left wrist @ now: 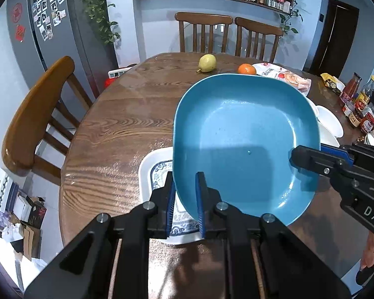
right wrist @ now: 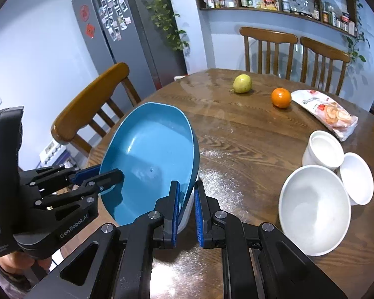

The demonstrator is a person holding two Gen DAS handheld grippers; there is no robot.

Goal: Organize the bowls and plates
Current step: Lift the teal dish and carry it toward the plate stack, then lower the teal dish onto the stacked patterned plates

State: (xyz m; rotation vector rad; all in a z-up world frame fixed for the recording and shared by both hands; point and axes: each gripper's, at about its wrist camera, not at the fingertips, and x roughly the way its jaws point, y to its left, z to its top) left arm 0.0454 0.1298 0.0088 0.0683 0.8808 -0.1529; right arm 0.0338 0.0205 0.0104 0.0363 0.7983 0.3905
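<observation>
Cool, even indoor light fills both views. The glossy table [left wrist: 107, 129] shows pale glare streaks; soft shadows fall inside the blue plate [left wrist: 244, 147]. Focus is sharp centrally, while fisheye bending and black vignetting mark the corners.
</observation>
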